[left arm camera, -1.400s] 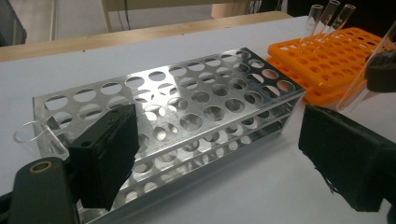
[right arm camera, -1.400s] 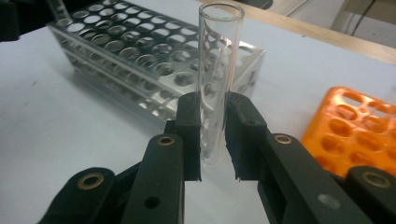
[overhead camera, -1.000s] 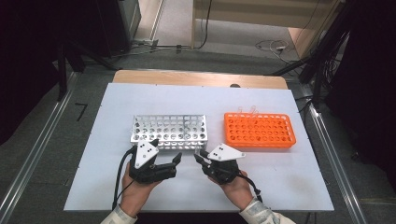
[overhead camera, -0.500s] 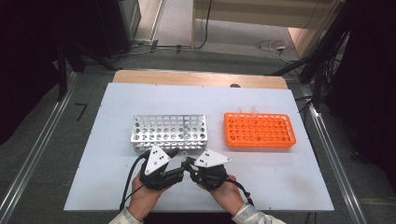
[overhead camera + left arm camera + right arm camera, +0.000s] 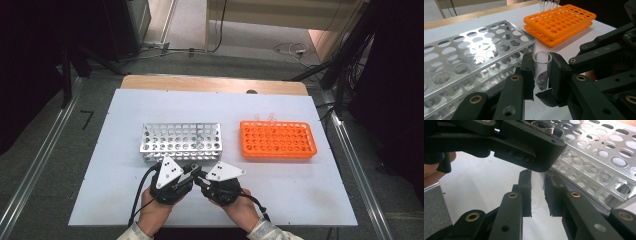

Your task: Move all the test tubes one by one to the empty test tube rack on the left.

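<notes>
- A clear glass test tube [image 5: 542,65] is held upright between both grippers, just in front of the metal rack [image 5: 181,142], near its front right corner, above the white table [image 5: 310,190].
- Left gripper [image 5: 541,72]: jaws have just been closing; they are now clamped on the test tube, one pad on each side just below its open rim.
- Right gripper [image 5: 537,192]: jaws are pressed on the lower part of the same tube, seen as a clear strip between the pads; the tube's rounded bottom shows below them.
- In the high view the left gripper [image 5: 192,171] and the right gripper [image 5: 198,179] are seen tip to tip, angled toward each other, held by two hands at the near table edge.
- The metal rack's holes are seen empty in the left gripper view.
- An orange rack [image 5: 277,139] is set well apart to the right of the metal rack; a few clear tubes [image 5: 549,5] are standing at its far edge.
</notes>
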Demonstrator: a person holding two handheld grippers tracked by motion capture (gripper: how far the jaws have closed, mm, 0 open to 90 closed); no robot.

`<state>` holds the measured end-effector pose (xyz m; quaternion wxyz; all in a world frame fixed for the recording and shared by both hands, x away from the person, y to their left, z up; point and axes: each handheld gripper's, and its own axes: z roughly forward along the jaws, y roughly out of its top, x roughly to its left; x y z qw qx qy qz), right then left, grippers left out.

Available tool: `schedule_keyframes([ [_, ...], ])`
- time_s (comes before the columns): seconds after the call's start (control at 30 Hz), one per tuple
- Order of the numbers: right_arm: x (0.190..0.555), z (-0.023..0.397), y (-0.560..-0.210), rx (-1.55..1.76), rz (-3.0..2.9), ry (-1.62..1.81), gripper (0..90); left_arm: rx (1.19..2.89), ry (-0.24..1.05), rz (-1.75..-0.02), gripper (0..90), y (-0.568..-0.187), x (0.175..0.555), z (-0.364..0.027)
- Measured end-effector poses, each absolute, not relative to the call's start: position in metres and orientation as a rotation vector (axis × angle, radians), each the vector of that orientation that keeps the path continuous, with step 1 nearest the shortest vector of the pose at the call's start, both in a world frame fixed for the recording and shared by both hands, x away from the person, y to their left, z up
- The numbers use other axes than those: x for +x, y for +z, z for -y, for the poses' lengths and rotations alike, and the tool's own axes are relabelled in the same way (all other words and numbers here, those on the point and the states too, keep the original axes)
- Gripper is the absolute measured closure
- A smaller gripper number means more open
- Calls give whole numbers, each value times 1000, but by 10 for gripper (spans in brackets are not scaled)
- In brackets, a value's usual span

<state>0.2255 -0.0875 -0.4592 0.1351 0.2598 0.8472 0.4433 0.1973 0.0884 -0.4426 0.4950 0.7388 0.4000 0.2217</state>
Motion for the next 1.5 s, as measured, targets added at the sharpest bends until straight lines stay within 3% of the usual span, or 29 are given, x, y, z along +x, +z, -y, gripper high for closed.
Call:
schedule_keyframes([
  [0.2, 226, 88, -459, 750, -2457, 1291, 727, 1797, 537, -966, 748, -442, 197, -88],
  [0.23, 226, 89, -459, 744, -2456, 1302, 672, 1797, 548, -969, 748, -441, 197, -89],
  [0.3, 226, 89, -458, 744, -2457, 1310, 646, 1786, 549, -978, 748, -439, 198, -92],
  [0.33, 227, 91, -457, 738, -2456, 1319, 580, 1779, 555, -984, 748, -438, 199, -94],
  [0.6, 231, 96, -455, 760, -2462, 1317, 461, 1718, 580, -1035, 748, -427, 206, -114],
  [1.5, 236, 108, -451, 803, -2438, 1322, 408, 1594, 707, -1174, 748, -395, 232, -173],
])
